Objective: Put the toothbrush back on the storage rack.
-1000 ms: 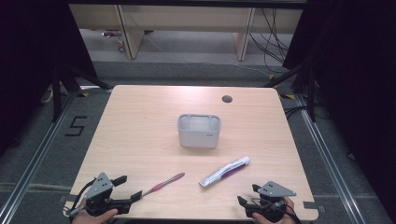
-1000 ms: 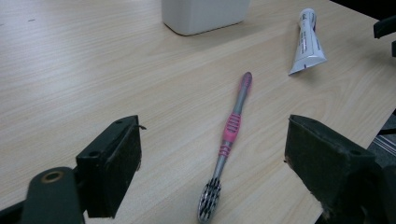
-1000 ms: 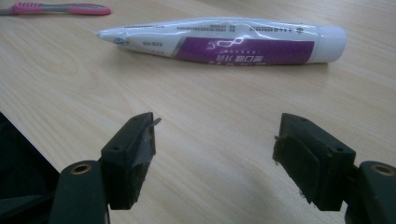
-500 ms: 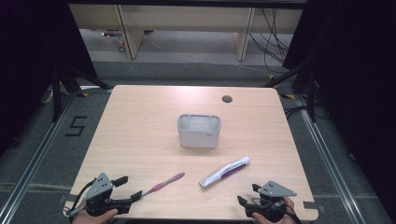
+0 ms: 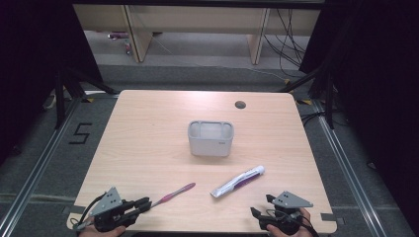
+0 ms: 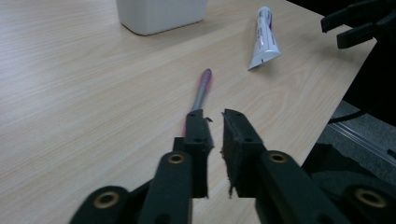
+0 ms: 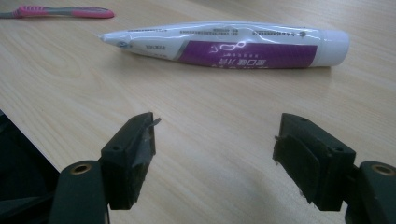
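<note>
Near the table's (image 5: pixel 148 138) front edge, high view: the left gripper (image 5: pixel 144 203), jaws apart a second ago, has just clenched beside the toothbrush (image 5: pixel 174 193); nothing between. The right gripper (image 5: pixel 257 215) is released. Left gripper view: toothbrush (image 6: pixel 201 91) just beyond its nearly shut jaws. Right gripper view: toothpaste tube (image 7: pixel 224 44) ahead, beside the toothbrush.

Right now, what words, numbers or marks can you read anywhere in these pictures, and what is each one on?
"5": black mark on the grey floor left of the table.
Toothpaste tube: printing on its purple and white panels appears upside down in the right gripper view, too small and blurred to read.
Toothbrush and white box: no text visible.
</note>
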A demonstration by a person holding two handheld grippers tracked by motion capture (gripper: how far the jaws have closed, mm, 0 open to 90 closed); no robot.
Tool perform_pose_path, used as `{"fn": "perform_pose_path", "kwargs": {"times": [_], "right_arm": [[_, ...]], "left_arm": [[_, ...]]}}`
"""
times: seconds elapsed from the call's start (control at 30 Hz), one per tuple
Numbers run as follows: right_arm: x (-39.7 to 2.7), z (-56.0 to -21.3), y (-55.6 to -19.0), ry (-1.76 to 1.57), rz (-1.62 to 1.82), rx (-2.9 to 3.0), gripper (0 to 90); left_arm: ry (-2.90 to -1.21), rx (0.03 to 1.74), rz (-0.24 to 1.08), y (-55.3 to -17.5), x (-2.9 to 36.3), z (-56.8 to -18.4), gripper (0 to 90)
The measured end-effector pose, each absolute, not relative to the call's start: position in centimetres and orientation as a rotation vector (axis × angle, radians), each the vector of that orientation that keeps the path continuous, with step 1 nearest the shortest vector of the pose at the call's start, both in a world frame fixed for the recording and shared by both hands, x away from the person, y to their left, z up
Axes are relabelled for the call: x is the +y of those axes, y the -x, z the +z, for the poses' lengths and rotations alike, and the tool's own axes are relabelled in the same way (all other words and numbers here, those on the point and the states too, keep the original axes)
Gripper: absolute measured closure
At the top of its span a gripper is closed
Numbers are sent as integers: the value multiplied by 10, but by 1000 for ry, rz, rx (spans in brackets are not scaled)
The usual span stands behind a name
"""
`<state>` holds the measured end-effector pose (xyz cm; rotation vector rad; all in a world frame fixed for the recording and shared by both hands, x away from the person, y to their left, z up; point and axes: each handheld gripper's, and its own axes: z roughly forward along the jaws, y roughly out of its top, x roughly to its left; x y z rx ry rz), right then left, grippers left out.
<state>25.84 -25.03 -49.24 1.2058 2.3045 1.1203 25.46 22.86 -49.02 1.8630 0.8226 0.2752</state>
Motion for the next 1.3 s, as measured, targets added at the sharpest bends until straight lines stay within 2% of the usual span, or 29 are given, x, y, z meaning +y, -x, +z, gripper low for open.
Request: {"fn": "perform_pose_path", "kwargs": {"times": [0.13, 0.67, 0.8, 0.9, 1.07, 1.3], "right_arm": [[-248, -494, -259, -1203, 1117, 2306, 288], [-246, -494, -258, -1186, 1139, 2322, 289], [-246, -494, -259, -1177, 1145, 2348, 289], [-245, -494, -259, -1186, 1142, 2348, 293], [-246, -494, -259, -1171, 1145, 2349, 294], [-245, -495, -259, -1176, 1139, 2335, 294]], "left_arm": [[-1904, 800, 254, -254, 224, -493, 891], [-2033, 820, 234, -257, 217, -506, 893], [-2031, 828, 245, -257, 217, -510, 894], [-2089, 819, 293, -263, 219, -512, 894], [-2140, 826, 298, -265, 217, -516, 894], [-2148, 840, 323, -267, 213, -519, 894]]}}
